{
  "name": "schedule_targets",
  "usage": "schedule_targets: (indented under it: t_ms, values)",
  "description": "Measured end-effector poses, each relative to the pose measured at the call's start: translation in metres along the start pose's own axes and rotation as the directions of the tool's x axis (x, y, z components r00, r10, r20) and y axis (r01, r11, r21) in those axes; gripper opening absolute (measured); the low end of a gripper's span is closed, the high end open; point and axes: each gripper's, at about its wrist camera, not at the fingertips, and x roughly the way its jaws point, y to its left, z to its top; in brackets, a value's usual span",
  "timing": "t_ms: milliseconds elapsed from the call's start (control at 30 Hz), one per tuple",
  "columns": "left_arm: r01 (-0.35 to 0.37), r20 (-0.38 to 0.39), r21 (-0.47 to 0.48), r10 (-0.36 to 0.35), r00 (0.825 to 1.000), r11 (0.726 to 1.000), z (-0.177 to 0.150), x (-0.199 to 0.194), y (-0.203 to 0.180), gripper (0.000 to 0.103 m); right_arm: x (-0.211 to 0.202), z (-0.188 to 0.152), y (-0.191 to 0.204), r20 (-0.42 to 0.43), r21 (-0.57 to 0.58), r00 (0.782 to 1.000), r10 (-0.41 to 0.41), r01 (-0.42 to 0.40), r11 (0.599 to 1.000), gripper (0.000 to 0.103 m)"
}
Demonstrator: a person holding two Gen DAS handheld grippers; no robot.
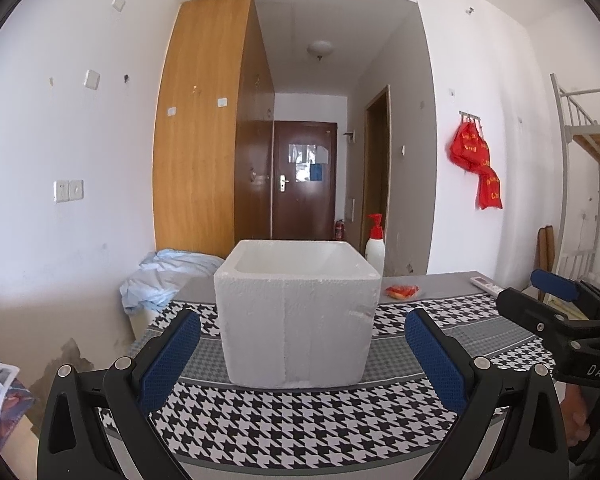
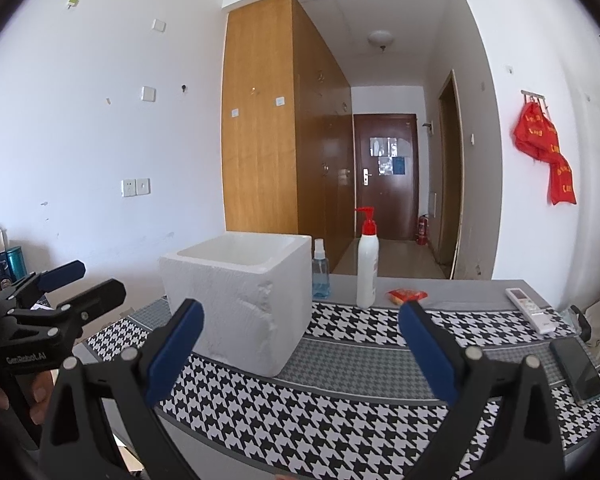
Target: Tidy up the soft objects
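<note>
Sitting upright on the houndstooth-patterned table (image 1: 300, 432) is a white foam box (image 1: 296, 312), open at the top and standing toward the table's left edge, its inside hidden from both cameras. The left gripper (image 1: 300, 354) is hovering over the near edge with its jaws spread wide, the 2 blue pads framing the box without touching it, and nothing is lying between them. The right gripper (image 2: 300, 348) is likewise gaping wide and empty above the near edge, with the box just ahead and to its left. Each gripper is showing at the margin of the other's view, and part of a hand (image 2: 40, 396) is gripping the left one's handle.

A small red soft packet (image 2: 406, 295) is lying near the far edge, right of the box and apart from it. A white pump bottle (image 2: 367, 264) with a red top and a blue spray bottle (image 2: 320, 274) are standing just behind the box near the far edge. A white remote (image 2: 530, 310) and a dark phone (image 2: 578, 368) are lying along the right edge.
</note>
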Motion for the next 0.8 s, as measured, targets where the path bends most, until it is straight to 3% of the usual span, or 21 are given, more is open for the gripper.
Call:
schedule_targets:
  t_ms: [800]
  values:
    - [-0.035, -0.015, -0.028, 0.035, 0.999, 0.999, -0.0040, -0.0028, 0.0055, 0.102, 0.0034, -0.0038, 0.0008, -0.019, 0.010, 1.000, 0.016, -0.016, 1.000, 0.100]
